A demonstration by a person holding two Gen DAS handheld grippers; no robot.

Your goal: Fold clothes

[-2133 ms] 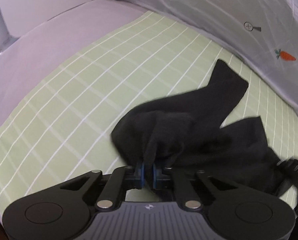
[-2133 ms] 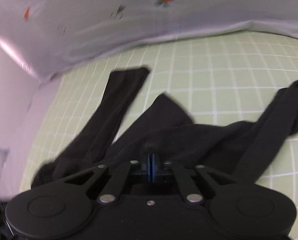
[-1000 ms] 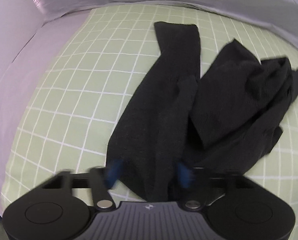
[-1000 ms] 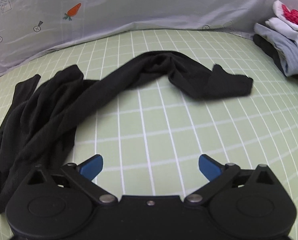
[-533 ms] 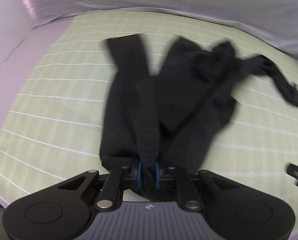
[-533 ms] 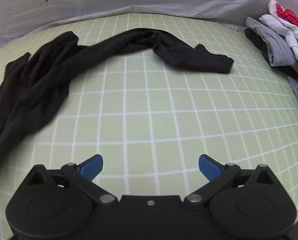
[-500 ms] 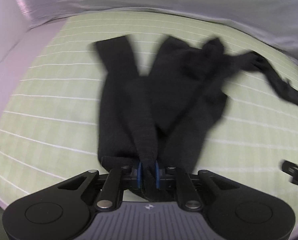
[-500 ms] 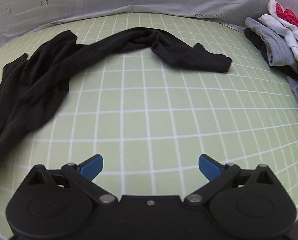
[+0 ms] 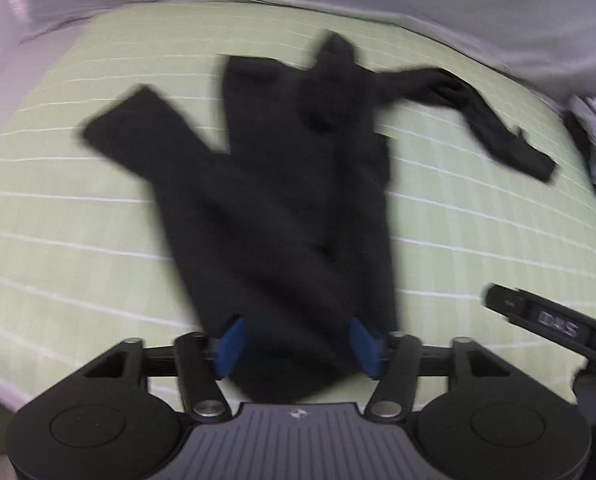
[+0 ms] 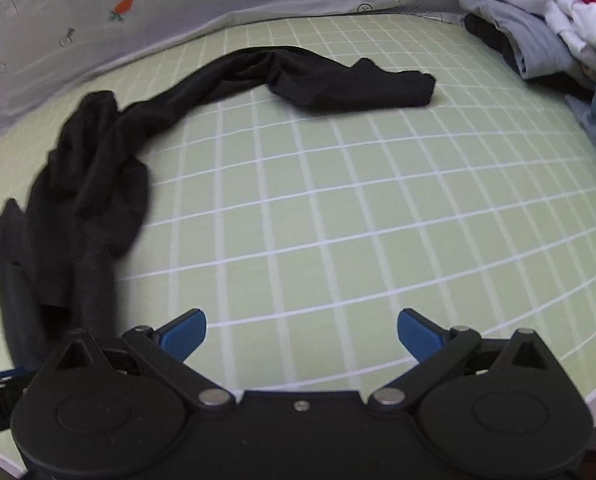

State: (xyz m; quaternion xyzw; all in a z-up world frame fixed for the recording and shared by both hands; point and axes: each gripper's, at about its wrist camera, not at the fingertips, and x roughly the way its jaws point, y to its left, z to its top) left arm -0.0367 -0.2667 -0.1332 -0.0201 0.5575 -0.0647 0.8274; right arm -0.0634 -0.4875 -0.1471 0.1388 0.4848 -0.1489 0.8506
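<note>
Looking along the left gripper (image 9: 296, 344), I saw its blue-tipped fingers spread apart with nothing pinched between them, though the near hem of the long-sleeved black knit garment (image 9: 282, 200) ran down between and beneath them. That picture was smeared by motion; still, the garment lay lengthways on the pale green sheet with a white grid (image 9: 58, 216), one sleeve angled off to the left, the other trailing away to the right, the body rumpled. A black part of the other tool poked in at the right edge. From the right gripper (image 10: 301, 330), the fingers stood wide apart over bare sheet, gripping nothing, with the garment well off to the left, bunched in creases, its long sleeve arching across the far side. As for progress, I judged no neat fold was showing: the cloth was roughly laid out but neither flat nor squared, so smoothing and folding seemed to remain. No basket or box was in sight; the nearest thing to one was a loose heap of grey, white and red clothes (image 10: 546, 28) at the sheet's far right edge, beside a pale grey printed cover (image 10: 98, 20).
</note>
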